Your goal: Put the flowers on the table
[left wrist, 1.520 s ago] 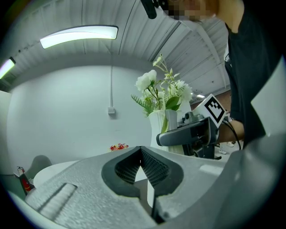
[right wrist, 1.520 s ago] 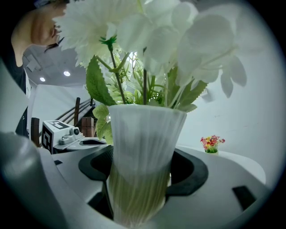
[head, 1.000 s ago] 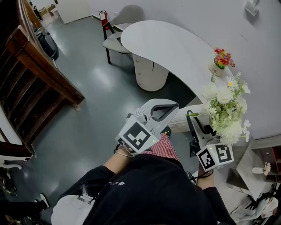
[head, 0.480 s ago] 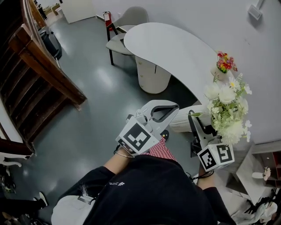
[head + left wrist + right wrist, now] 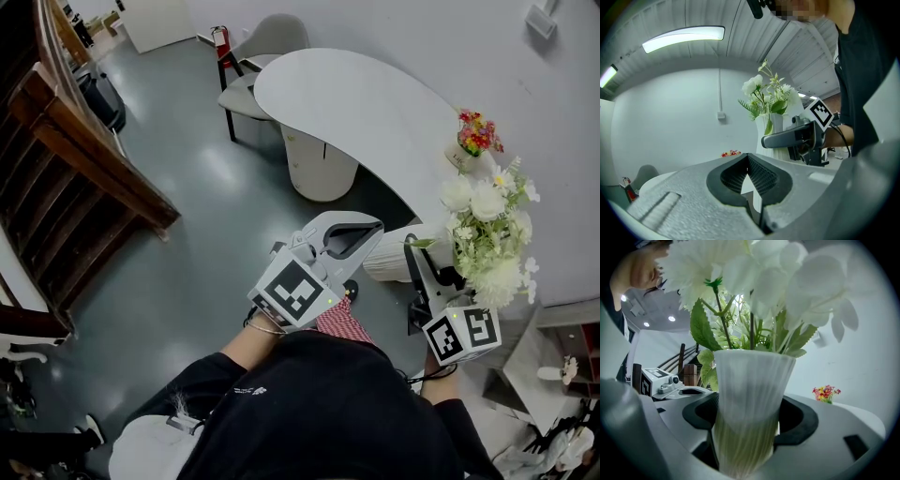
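**Right gripper** point(image 5: 419, 267): jaws clamped on either side of a ribbed white vase point(image 5: 749, 394), low on its body. The vase is upright and held in the air at the person's right side.

**Left gripper** point(image 5: 349, 236): jaws together at the tips, with nothing between them. It is held in front of the person, just beside the right gripper, and takes no part in the grip.

**Flowers** point(image 5: 483, 239): a white bunch with green leaves, standing in the vase. They are off the table and near its closer end.

**Table** point(image 5: 356, 103): a white curved top on a round pedestal, mostly bare.

**Small pot of red and yellow flowers** point(image 5: 472, 131): stands at the table's wall-side edge.

**Chair** point(image 5: 267, 42): pale, at the table's far end.

**Step in hand (judgement):** carrying. The vase is gripped but not yet set down.

**Next move calls for (judgement):**
- bringing the vase over a bare stretch of the top, clear of the small pot;
- lowering it upright until the base sits flat;
- only then parting the right jaws. The bunch looks top-heavy, so a tilt on release could tip it.
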{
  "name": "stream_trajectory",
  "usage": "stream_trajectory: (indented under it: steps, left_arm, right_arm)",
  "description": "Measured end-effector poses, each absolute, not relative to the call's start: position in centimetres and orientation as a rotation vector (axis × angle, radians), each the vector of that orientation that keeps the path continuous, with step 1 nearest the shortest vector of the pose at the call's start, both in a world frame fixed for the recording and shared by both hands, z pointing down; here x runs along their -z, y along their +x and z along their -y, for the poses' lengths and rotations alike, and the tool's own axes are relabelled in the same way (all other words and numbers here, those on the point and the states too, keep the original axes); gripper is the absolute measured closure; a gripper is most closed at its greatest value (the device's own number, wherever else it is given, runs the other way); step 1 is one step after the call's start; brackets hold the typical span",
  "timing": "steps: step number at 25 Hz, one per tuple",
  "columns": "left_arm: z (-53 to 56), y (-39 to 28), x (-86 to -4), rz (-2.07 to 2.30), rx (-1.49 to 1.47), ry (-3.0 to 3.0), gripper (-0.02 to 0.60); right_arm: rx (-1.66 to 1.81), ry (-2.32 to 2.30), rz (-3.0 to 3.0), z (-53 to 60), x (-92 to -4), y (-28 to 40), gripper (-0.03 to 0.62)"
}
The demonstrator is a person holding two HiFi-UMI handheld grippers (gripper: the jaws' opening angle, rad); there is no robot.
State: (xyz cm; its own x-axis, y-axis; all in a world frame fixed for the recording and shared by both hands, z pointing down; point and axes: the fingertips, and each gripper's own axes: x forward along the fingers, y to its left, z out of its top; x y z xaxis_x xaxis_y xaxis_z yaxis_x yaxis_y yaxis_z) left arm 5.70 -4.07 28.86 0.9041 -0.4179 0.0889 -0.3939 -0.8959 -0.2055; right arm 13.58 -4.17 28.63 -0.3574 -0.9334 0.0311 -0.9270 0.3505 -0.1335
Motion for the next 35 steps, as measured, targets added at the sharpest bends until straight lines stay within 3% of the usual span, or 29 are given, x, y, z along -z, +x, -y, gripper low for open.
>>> stream_trajectory:
  steps: [35]
  left_arm:
    - [3.7, 3.7, -29.1, -0.680, 0.240, -2.853, 0.583]
  right_arm:
    - [0.182, -1.719, -2.518, 4.5, -28.5, 13.3, 0.229]
